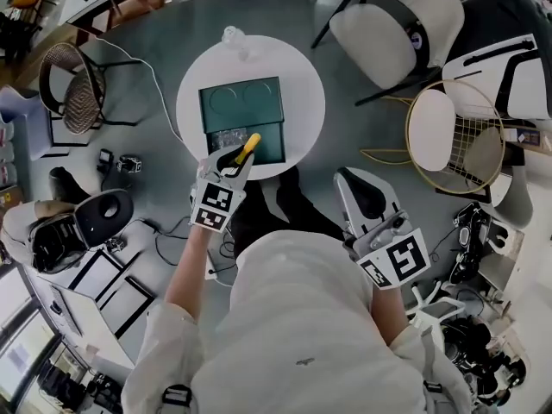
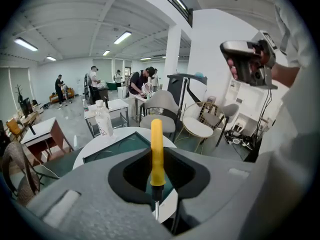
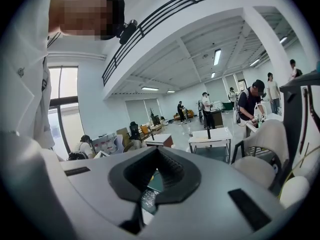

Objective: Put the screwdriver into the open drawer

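A white short-sleeved shirt [image 1: 302, 317] and dark trousers [image 1: 289, 207] are worn. The left tongs [image 1: 235, 160] and right tongs [image 1: 359, 183] are each formed of a pale grey shell with a black-lined opening. Each is fitted with a white marker cube printed with black squares: the left cube [image 1: 214, 205] and the right cube [image 1: 397, 261].

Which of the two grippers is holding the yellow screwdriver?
The left gripper: its jaws grip the screwdriver at the white table's edge; the right gripper holds nothing.
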`<state>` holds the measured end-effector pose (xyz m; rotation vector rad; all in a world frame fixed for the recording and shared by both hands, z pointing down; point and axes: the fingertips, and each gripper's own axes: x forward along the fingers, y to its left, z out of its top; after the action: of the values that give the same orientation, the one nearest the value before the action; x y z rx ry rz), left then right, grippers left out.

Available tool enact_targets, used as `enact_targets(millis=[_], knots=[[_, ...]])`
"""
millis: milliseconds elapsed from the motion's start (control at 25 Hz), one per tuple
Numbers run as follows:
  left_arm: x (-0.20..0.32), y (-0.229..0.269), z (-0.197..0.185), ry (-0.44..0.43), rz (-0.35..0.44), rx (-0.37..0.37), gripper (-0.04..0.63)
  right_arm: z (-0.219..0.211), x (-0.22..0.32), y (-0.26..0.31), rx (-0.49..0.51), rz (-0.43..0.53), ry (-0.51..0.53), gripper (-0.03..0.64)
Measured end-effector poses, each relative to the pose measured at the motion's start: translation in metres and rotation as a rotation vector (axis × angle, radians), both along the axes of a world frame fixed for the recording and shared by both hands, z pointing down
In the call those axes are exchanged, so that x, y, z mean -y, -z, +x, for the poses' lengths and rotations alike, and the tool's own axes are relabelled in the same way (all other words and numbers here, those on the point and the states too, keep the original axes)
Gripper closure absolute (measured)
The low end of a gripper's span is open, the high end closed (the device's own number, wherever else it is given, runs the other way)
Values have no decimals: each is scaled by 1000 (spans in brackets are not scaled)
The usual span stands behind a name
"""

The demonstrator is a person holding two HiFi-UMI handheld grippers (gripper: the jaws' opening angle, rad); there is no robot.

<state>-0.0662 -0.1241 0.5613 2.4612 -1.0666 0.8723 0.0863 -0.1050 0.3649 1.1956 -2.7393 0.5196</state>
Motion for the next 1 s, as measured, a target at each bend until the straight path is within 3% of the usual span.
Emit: enact_targets(millis=[520, 720, 1000], knots=[[3, -73, 7, -156, -41, 202, 515, 14, -11, -20, -62, -47, -33, 609], [3, -106, 4, -246, -64, 315, 515, 13, -9, -21, -72, -49, -37, 609], [8, -142, 6, -312, -122, 388, 515, 15, -11, -30, -86, -75, -43, 609]])
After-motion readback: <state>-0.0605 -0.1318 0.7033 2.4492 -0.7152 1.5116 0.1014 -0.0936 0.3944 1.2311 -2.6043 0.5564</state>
